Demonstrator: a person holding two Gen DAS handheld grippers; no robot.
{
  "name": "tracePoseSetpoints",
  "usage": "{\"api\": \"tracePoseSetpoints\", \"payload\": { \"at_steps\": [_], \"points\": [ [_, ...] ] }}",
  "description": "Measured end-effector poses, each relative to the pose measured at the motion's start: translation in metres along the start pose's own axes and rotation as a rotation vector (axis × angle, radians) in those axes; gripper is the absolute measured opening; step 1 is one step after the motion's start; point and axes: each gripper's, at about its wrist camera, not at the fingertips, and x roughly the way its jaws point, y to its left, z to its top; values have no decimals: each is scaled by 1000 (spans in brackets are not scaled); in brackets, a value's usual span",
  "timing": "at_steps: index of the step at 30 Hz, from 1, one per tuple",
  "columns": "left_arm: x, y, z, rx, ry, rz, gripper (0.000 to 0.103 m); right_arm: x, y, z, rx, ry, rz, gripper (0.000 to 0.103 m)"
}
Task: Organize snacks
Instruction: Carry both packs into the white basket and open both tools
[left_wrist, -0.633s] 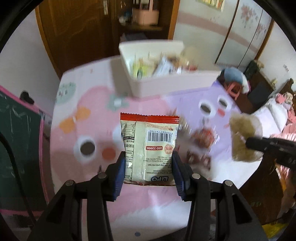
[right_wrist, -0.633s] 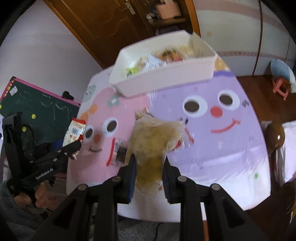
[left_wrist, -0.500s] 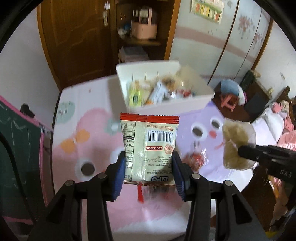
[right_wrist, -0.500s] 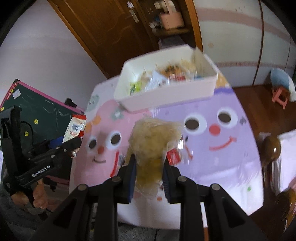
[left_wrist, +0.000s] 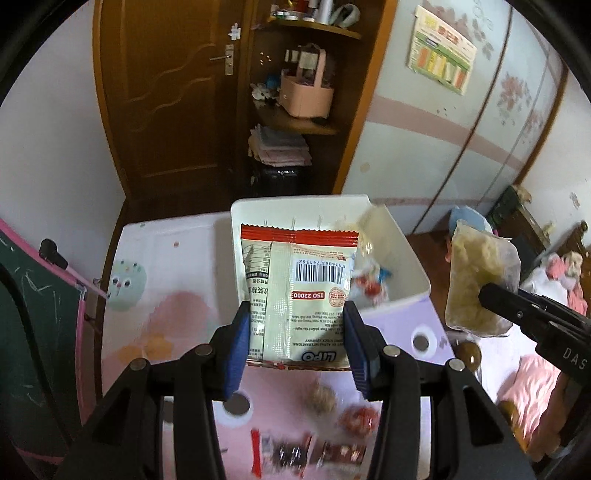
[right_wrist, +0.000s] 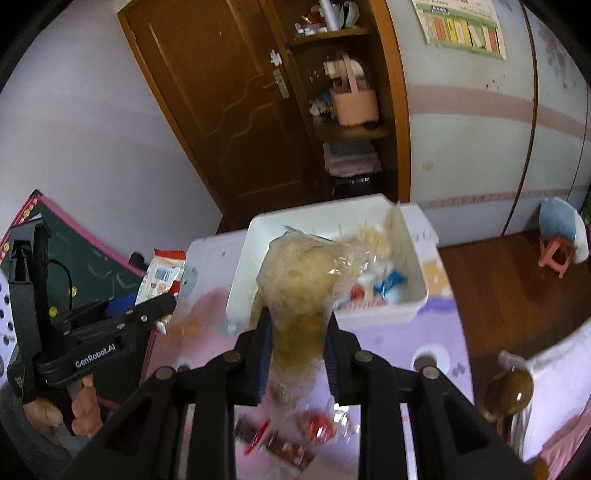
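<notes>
Centre of the left wrist view, the left tongs (left_wrist: 295, 341) are clamped on the lower sides of a cream foil snack packet w/ red top seal & barcode (left_wrist: 297, 295), held up in front of the white plastic bin (left_wrist: 402, 254). At centre of the right view, the right tongs (right_wrist: 297, 350) are squeezed tight on the neck of a clear crinkly bag of yellowish crumbly snack (right_wrist: 295, 280), also before the bin. Both prob. light, soft & crushable, film slippery; grip edges or seams, not the filled middle.
</notes>
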Motion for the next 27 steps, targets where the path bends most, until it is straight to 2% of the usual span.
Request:
{"api": "tracePoseSetpoints", "payload": {
  "at_steps": [4,12,24,25,27],
  "points": [
    [18,-8,29,-14,-18,18,46,17,-10,35,4,-23,-10,25],
    [63,-13,65,-53,-8,42,46,55,-33,72,18,-9,-45,25],
    [125,-13,75,-51,67,90,46,109,-38,98,-1,45,-57,26],
    [129,-14,75,-47,77,103,49,115,-39,99,-1,55,-61,27],
    [140,-13,75,-47,97,116,63,126,-40,100,5,73,-76,28]
  ]
}}
